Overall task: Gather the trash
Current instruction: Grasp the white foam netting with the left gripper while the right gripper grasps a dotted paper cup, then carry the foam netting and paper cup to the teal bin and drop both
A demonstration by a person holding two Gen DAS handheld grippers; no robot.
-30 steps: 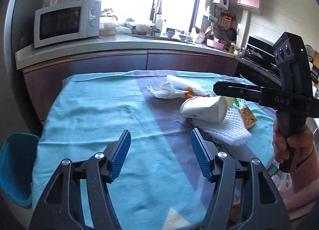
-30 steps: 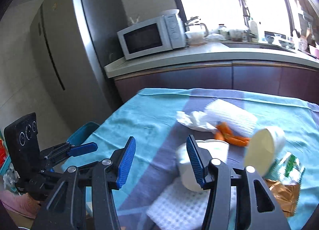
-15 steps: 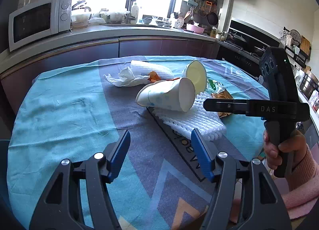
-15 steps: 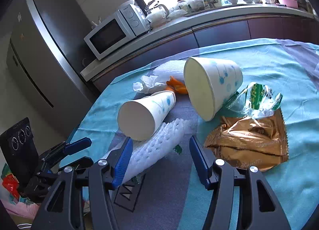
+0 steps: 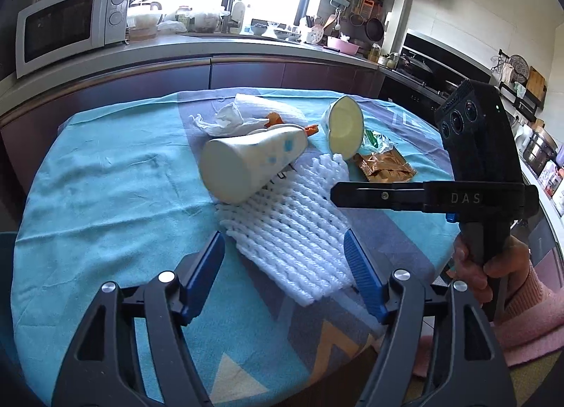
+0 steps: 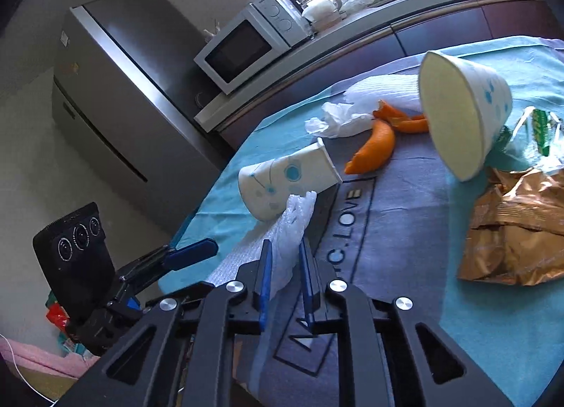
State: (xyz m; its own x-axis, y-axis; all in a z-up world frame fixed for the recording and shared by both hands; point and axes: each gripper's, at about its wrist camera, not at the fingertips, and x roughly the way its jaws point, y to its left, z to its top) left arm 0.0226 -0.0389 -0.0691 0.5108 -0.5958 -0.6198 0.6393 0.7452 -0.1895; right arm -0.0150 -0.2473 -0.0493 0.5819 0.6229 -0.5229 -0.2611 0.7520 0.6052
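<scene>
White foam netting, the stretchy mesh sleeve (image 5: 296, 230) kind, lies across the middle of the left wrist view, on a teal-and-grey patterned tablecloth (image 5: 105, 195). The left gripper (image 5: 283, 259) hangs just over its near end with the blue pads wide apart, holding nothing. At 12 o'clock from the netting a white paper cup with blue dots (image 5: 246, 163) lies on its side, resting on the netting's far end. Past it, a crumpled white tissue (image 5: 225, 119) and a second, wider paper cup (image 5: 345, 128) tipped over at about 1 o'clock, with a gold foil snack wrapper (image 5: 382, 169) just beside it. The right gripper (image 5: 338, 193) comes in from 3 o'clock; side-on like this I can't tell its jaws from here.

Right wrist view settles it: the right gripper (image 6: 285, 266) has its jaws drawn narrow with a bunched bit of the foam netting (image 6: 289, 230) pinched between the pads. The dotted cup (image 6: 285, 183) sits at 12 o'clock just beyond, touching the netting. Orange peel pieces (image 6: 373, 149) are at 1 o'clock, the wide cup (image 6: 461, 114) farther right, the foil wrapper (image 6: 514, 230) at 3 o'clock with a green-printed clear plastic wrapper (image 6: 535, 132) above it. The left gripper (image 6: 190, 253) shows at 9 o'clock.

Progress-wise, looks like barely started: everything's still on the table, only the netting is gripped, and it hasn't visibly left the cloth. No bin is clearly in sight, so both cups, tissue, peel and wrappers all remain.
</scene>
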